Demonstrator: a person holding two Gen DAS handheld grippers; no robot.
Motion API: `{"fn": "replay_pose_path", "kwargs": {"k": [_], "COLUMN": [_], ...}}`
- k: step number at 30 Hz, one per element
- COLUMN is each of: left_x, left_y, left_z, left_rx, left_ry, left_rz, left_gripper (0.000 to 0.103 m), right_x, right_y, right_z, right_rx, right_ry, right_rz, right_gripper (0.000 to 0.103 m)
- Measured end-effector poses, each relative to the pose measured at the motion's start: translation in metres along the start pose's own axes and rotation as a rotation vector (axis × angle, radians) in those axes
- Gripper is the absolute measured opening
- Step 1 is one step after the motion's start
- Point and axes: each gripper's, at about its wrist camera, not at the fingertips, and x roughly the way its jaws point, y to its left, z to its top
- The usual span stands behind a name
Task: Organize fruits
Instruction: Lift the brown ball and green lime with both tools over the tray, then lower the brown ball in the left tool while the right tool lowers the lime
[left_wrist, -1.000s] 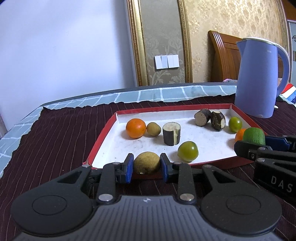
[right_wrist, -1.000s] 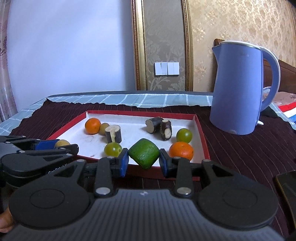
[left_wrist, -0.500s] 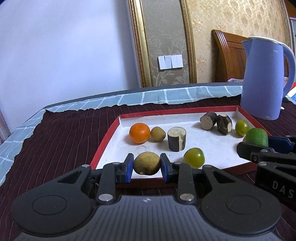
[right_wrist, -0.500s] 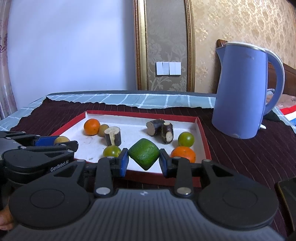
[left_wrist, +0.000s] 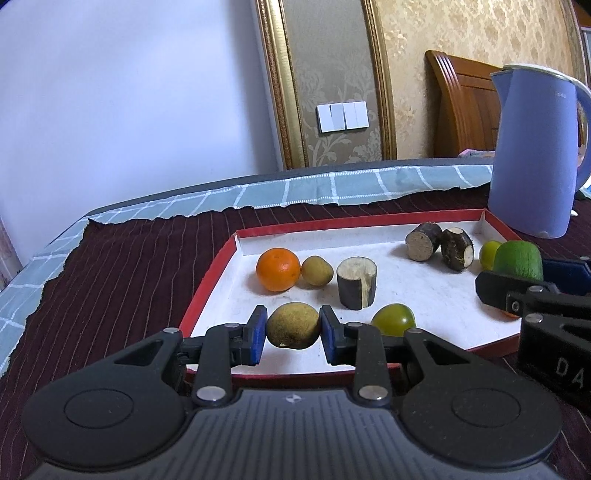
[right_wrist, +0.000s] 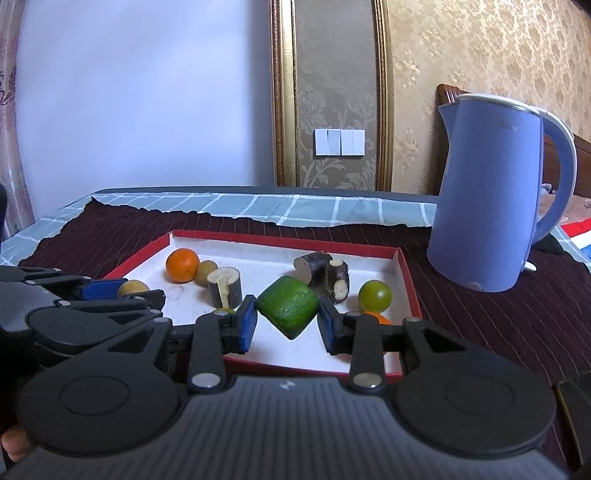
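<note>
Dark striped cloth covers the desk. Nearest, the left hand-held gripper (left_wrist: 293, 335) clamps a brownish-yellow fruit (left_wrist: 293, 325), and the right hand-held gripper (right_wrist: 287, 321) clamps a green fruit (right_wrist: 288, 305), both above the red-rimmed tray (right_wrist: 405, 277); beyond stands a blue kettle (right_wrist: 487, 199).

Round brownish-yellow fruit (left_wrist: 293, 325) clamped in left claw (left_wrist: 293, 334) above red-rimmed white tray (left_wrist: 207, 284). Blocky green fruit (right_wrist: 288, 305), tilted, clamped in right claw (right_wrist: 287, 325). In tray: orange (left_wrist: 278, 269), small yellow fruit (left_wrist: 317, 270), upright dark cut stem piece (left_wrist: 356, 282), two lying stem pieces (left_wrist: 439, 243), green round fruit (left_wrist: 393, 319).
</note>
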Motion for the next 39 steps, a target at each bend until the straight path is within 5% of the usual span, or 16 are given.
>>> {"fn": "replay_pose_path", "kwargs": {"k": [17,39], "left_x": [0.025,0.051], "left_y": [0.003,0.0], "left_z": [0.014,0.03], "left_rx": [-0.021,-0.041], "left_ry": [0.038,-0.021], "left_rz": [0.024,0.054], "left_gripper": [0.03,0.03], "right_x": [0.016,0.048], "right_y": [-0.006,-0.015], "right_z": [0.009,0.012], "right_rx": [0.004,0.034], "right_ry": [0.008,0.014], "right_rz": [-0.008,-0.023], "right_gripper": [0.033,0.033]}}
